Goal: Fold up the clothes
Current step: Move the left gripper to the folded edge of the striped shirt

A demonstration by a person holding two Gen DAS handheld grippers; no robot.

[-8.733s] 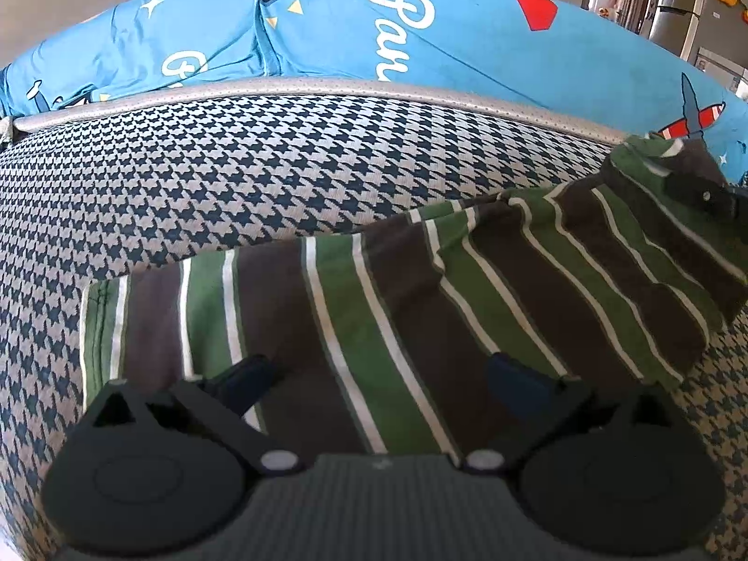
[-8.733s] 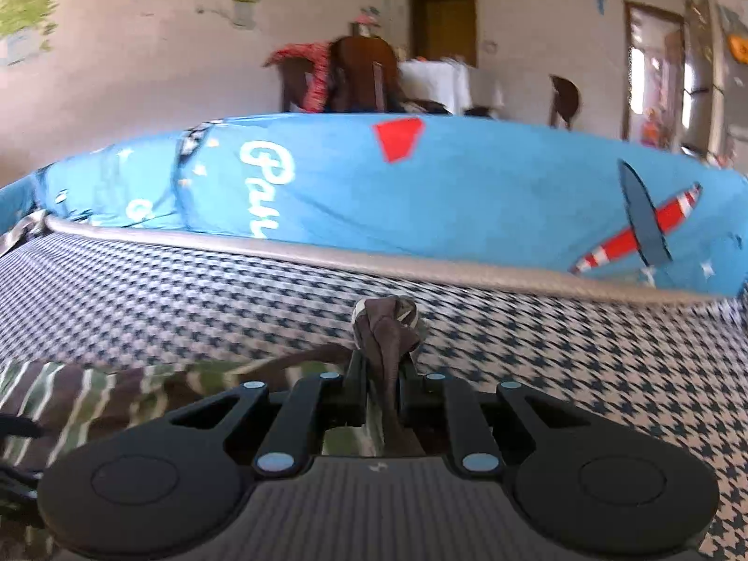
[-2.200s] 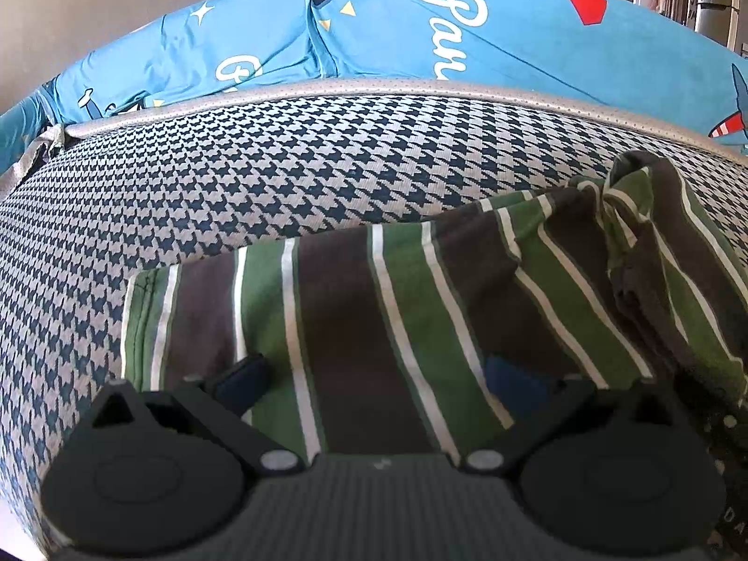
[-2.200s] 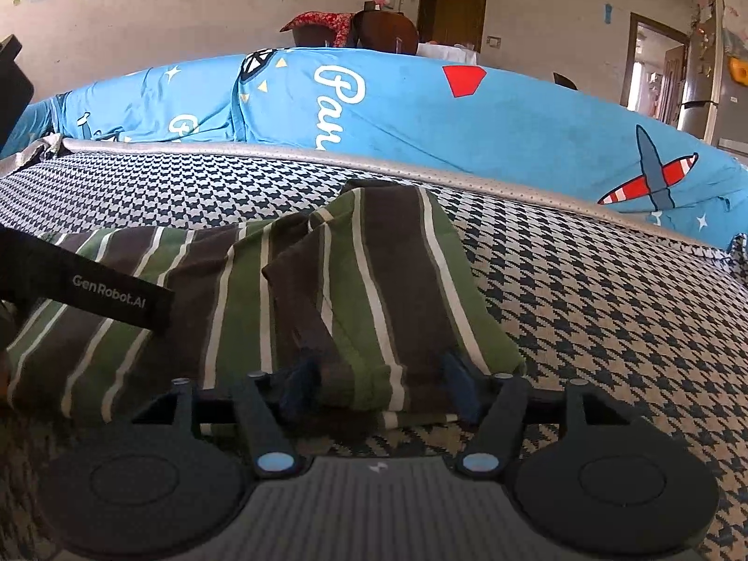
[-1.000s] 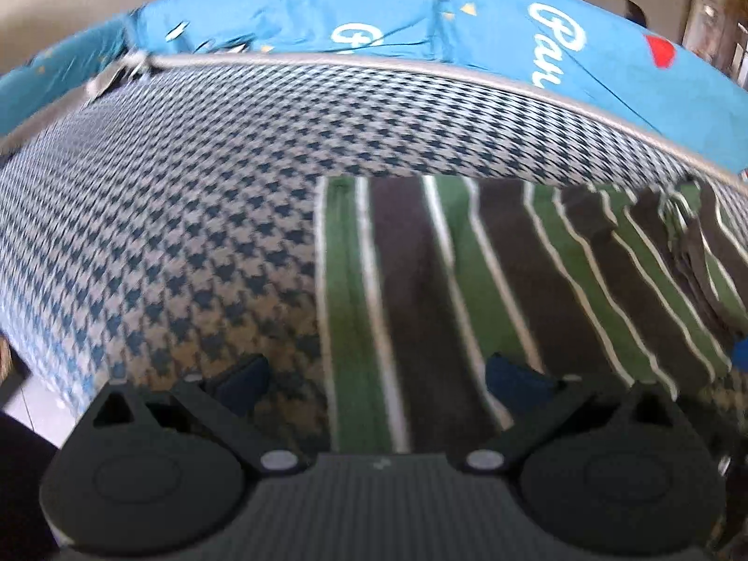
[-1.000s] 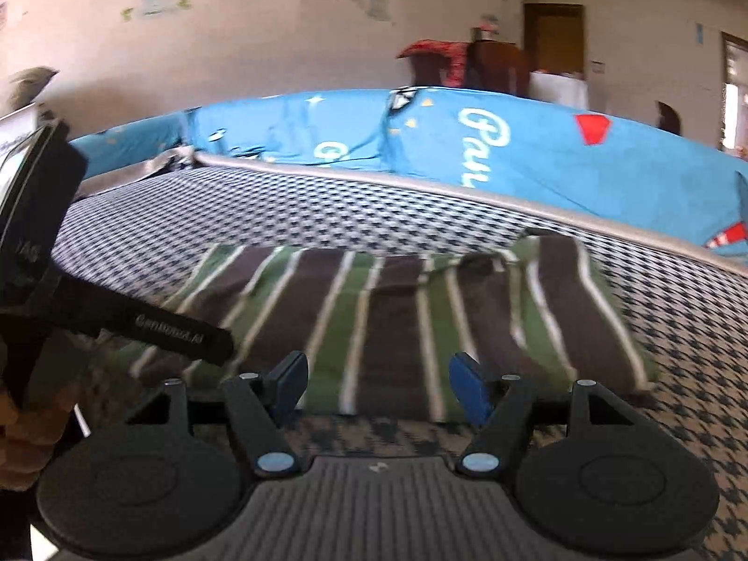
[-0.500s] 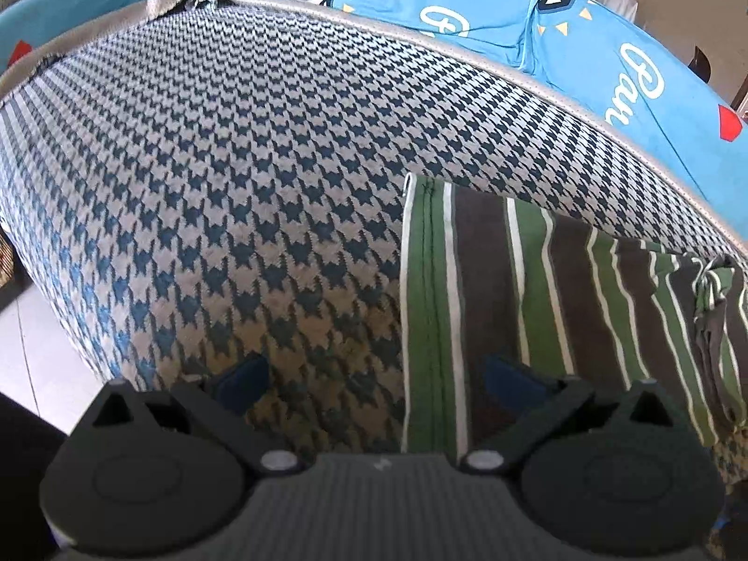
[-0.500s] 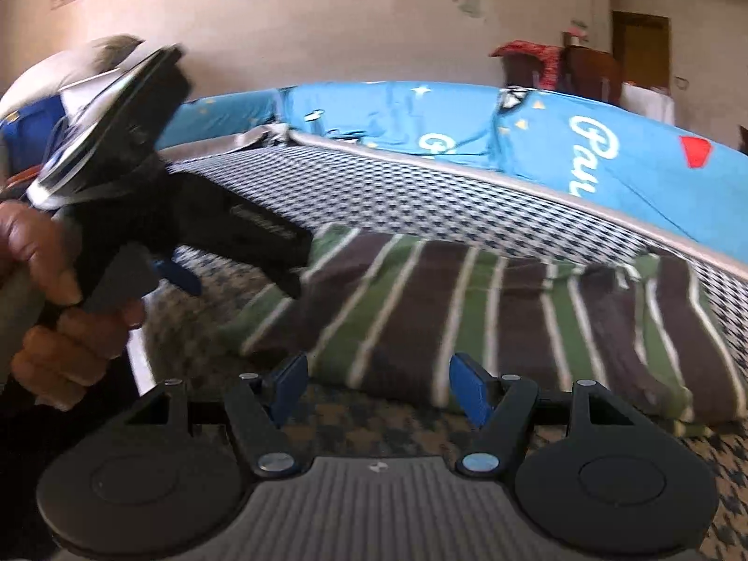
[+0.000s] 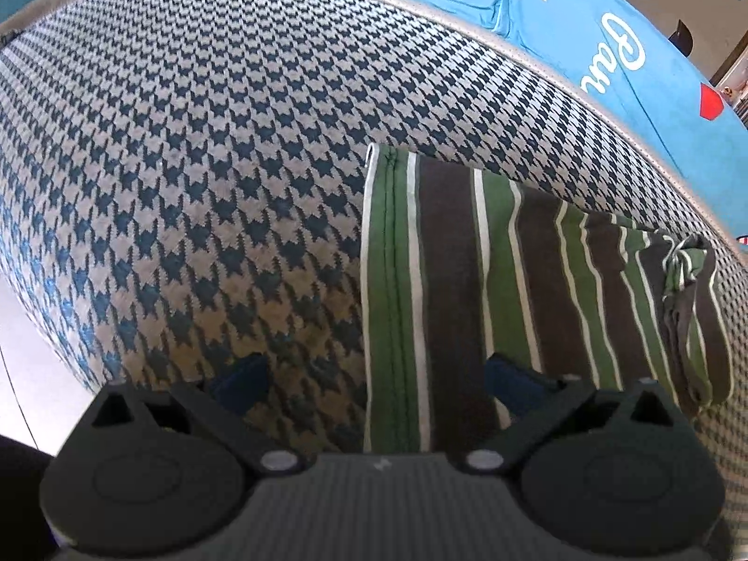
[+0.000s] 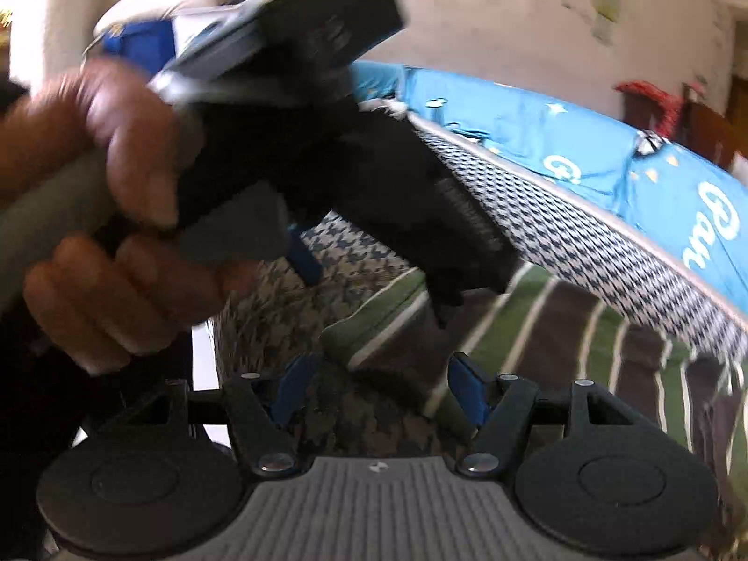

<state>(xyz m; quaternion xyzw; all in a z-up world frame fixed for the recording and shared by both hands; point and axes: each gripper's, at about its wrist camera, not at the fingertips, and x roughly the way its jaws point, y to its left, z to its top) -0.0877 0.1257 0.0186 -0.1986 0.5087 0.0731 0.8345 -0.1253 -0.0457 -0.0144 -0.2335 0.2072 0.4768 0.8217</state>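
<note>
A green, brown and white striped garment (image 9: 467,280) lies folded into a long band on the houndstooth cushion (image 9: 210,163). My left gripper (image 9: 374,381) is open and points steeply down over the band's left hem, which lies between the fingers without being pressed. My right gripper (image 10: 381,390) is closing its jaws. The near corner of the garment (image 10: 584,327) sits between its blue pads (image 10: 467,392), which do not press it. In the right wrist view a person's hand (image 10: 117,187) holds the left gripper (image 10: 374,280) just above that hem.
A bright blue cover with white lettering (image 9: 607,46) runs along the back behind silver piping (image 9: 537,65). The cushion's left edge drops to pale floor (image 9: 18,350). A wall and dark furniture (image 10: 654,103) stand beyond.
Both grippers have shifted to the garment's left hem end. The right view has swung left, so the hand and left gripper now fill its upper left. The right jaws have narrowed slightly.
</note>
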